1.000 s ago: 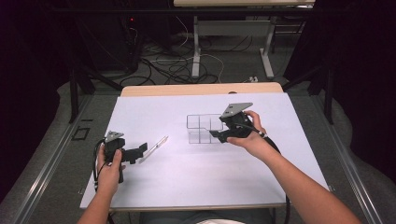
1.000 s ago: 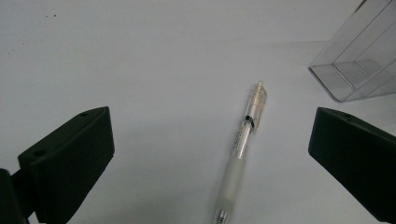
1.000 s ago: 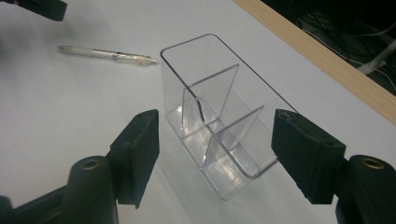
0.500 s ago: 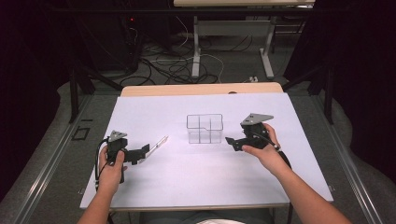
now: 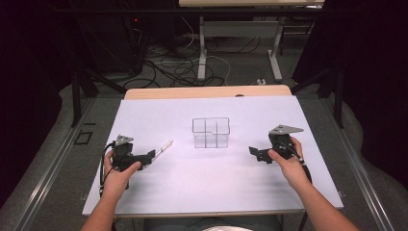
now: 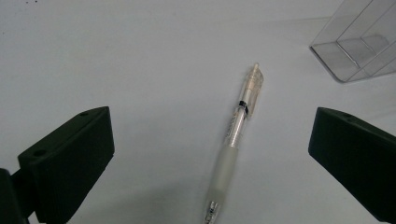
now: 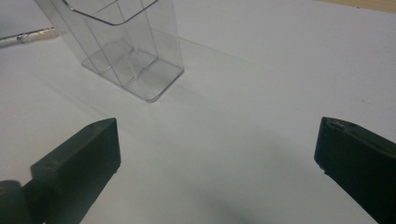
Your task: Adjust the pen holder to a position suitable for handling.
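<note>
A clear plastic organizer [image 5: 210, 132] with several compartments stands upright mid-table; its base [image 7: 133, 72] also shows in the right gripper view and its corner [image 6: 359, 42] in the left gripper view. A clear pen [image 5: 165, 147] lies flat to its left. My left gripper [image 5: 150, 156] rests on the table, open, with the pen [image 6: 233, 135] lying on the sheet between its wide jaws, untouched. My right gripper [image 5: 255, 153] sits low to the right of the organizer. Its jaws have just been opening and now stand open around bare table [image 7: 219, 154].
A white sheet [image 5: 202, 187] covers the table, with a wooden strip [image 5: 207, 91] at its far edge. Dark floor, cables and another table's legs [image 5: 202, 48] lie beyond. Metal rails run along both sides of the table.
My right gripper has drawn back from the organizer toward the right and down to the table, its jaws spreading wide. The left gripper and pen have stayed put.
</note>
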Motion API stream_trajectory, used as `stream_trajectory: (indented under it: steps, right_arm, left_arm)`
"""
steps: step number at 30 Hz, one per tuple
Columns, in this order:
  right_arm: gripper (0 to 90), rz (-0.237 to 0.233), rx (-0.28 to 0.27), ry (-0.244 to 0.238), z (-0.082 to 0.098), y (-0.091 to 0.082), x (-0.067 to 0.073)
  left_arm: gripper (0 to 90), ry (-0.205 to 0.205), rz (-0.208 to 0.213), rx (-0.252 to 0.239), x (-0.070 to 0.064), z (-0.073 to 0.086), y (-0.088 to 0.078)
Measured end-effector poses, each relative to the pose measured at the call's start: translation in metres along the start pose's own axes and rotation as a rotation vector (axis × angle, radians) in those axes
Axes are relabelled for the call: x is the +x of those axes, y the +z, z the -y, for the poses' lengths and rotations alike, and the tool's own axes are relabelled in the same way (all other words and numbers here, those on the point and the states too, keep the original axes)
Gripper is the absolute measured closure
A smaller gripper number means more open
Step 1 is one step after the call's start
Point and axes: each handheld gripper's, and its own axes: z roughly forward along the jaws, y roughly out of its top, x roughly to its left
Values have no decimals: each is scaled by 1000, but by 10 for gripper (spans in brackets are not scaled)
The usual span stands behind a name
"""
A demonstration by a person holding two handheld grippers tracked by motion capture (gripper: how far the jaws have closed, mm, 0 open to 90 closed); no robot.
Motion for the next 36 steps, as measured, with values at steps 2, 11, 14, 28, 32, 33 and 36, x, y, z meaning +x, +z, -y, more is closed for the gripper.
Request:
stream_trajectory:
  steps: [2,11,14,28,32,33,36]
  right_arm:
    - [0,15,-12,5,4,-1,-3]
    - [0,32,-10,47,14,-1,-12]
    - [0,37,-12,58,15,0,-15]
    - [9,43,-16,81,17,-2,-19]
    - [11,44,-24,86,17,-3,-19]
    - [11,50,-23,83,17,-4,-20]
    - [11,54,-24,85,18,-5,-21]
  left_arm:
    - [2,-14,9,7,-1,-2,-2]
    - [2,123,-31,24,-14,-6,-4]
    - [2,131,-9,25,-17,-7,-3]
    - [260,152,10,-29,-30,-37,-2]
    - [299,177,-1,-23,-30,-44,1]
    - [308,171,1,-26,-30,-46,2]
    - [329,156,-2,-38,-28,-49,2]
